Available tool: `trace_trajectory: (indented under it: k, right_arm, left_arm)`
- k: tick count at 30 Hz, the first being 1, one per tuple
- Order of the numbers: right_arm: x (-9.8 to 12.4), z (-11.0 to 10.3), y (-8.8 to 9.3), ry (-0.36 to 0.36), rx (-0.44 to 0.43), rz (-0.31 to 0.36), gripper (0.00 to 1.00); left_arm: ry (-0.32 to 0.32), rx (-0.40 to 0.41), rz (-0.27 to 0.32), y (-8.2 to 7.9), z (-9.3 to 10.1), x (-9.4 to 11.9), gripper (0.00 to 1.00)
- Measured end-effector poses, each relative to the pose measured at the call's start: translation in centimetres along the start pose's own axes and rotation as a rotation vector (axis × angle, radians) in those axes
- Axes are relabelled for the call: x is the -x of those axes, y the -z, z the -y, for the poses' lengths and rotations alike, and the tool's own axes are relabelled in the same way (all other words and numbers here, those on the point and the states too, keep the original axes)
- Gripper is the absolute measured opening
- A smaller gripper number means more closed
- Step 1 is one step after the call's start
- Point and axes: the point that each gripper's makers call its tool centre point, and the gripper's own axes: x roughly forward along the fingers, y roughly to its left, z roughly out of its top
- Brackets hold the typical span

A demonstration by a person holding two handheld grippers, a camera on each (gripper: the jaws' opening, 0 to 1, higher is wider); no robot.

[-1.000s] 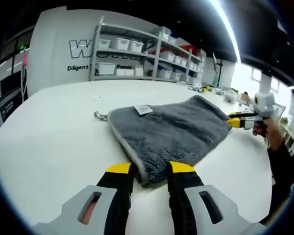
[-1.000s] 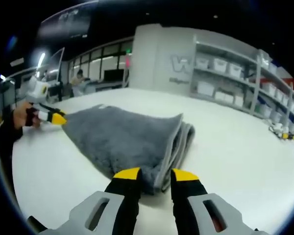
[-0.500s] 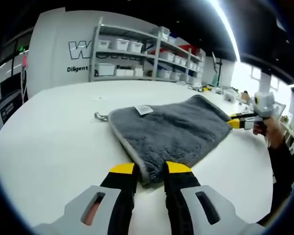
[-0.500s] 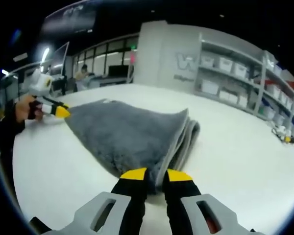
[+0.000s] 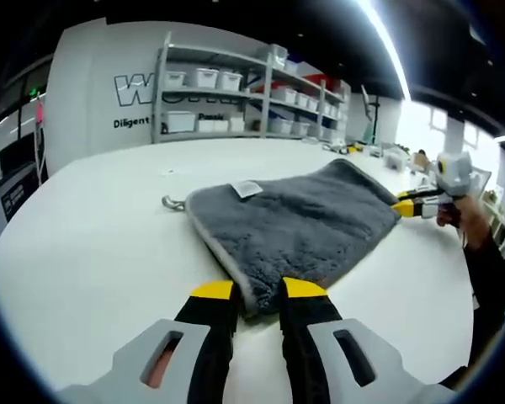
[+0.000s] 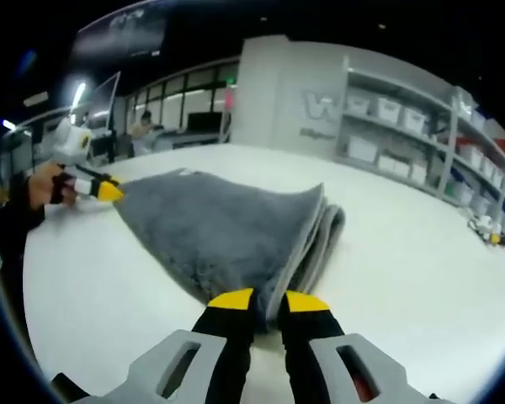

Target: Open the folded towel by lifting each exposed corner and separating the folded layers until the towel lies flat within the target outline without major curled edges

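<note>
— On the white table, where is the towel lying?

— Mid-table, grey and folded. In the right gripper view the stacked layers are showing along the towel's far-side fold. A white label is sitting on top near the corner toward the shelves, and a small loop is sticking out from that corner onto the table.

— What is the left gripper doing?

— It is closing its yellow-tipped jaws on the near corner of the towel, pinching the edge between them. In the right gripper view the same gripper is appearing at the towel's far corner, with a hand holding it.

— And the right gripper?

— It is gripping the opposite corner, jaws narrow, with the pale hem caught between the tips. From the left gripper view it is meeting the towel's far edge, a hand and dark sleeve behind it.

— Is the towel lifting off the table?

— Most of it is resting flat on the table; whether the pinched corners are rising is not clear.

— What is standing beyond the towel?

— Shelves carrying white bins are lining the wall, which is bearing dark lettering. Small items near the table's far edge are too blurred to tell.
</note>
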Motion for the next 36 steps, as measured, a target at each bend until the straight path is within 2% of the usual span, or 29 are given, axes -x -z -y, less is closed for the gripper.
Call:
trace_trajectory:
  k: [17,23,36]
  right_arm:
    - [0.1,-0.07,0.13,-0.006,0.009,-0.001,0.07]
    - [0.8,-0.65,0.35,-0.028,0.039,-0.019,0.07]
    - [0.52,-0.5,0.46,-0.036,0.033,-0.014,0.07]
  left_arm:
    - [0.003,-0.007,0.001,-0.02,0.02,-0.12,0.18]
    - [-0.006,-0.048,-0.018,-0.45,-0.71,-0.1,0.14]
    - [-0.007,-0.045,-0.016,-0.08,-0.44,-0.03,0.11]
